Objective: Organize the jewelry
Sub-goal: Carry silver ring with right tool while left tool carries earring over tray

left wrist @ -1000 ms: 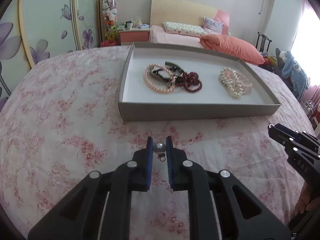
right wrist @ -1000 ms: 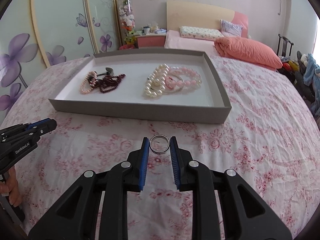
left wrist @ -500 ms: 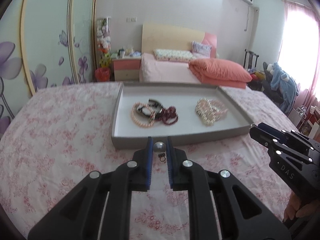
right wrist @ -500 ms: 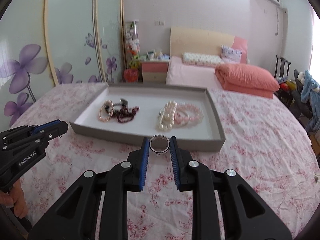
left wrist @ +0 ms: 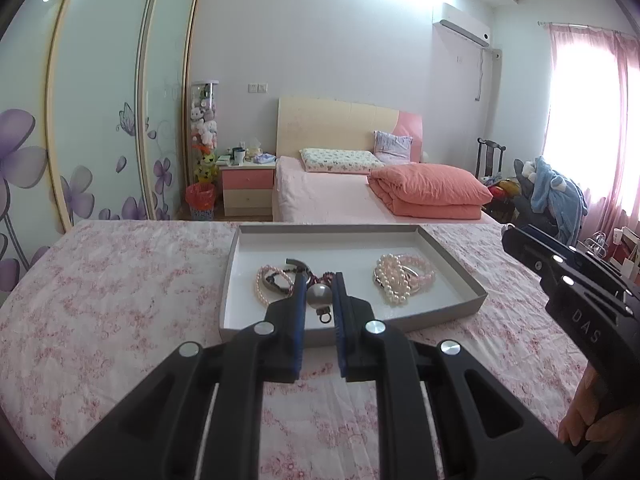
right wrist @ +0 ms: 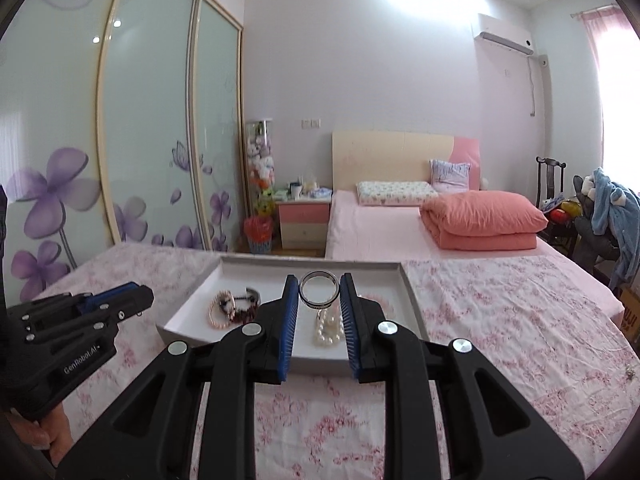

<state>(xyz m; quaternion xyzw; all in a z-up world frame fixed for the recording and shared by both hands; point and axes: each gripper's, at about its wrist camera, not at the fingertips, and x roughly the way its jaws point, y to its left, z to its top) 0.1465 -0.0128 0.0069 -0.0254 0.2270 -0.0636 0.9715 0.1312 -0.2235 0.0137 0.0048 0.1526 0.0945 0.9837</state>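
My left gripper [left wrist: 319, 295] is shut on a silver pearl pendant [left wrist: 319, 296] with a small ring hanging under it, held in the air before the near rim of the grey tray [left wrist: 472, 286]. My right gripper [right wrist: 319, 294] is shut on a silver ring [right wrist: 319, 289], held above the same tray [right wrist: 408, 284]. In the tray lie a pink bead bracelet [left wrist: 262, 286] with dark bracelets on the left and a white pearl bracelet [left wrist: 390, 280] with a pink one on the right. The left gripper also shows in the right wrist view [right wrist: 132, 300].
The tray sits on a table with a pink floral cloth [left wrist: 100, 320]. A small metal piece [right wrist: 631, 374] lies on the cloth at the right. Behind are a bed [left wrist: 340, 196], a nightstand [left wrist: 248, 184], a wardrobe and a chair.
Both grippers have risen from the cloth with their items and tilted up, so more of the room shows. The tray now looks lower and closer under the fingertips.
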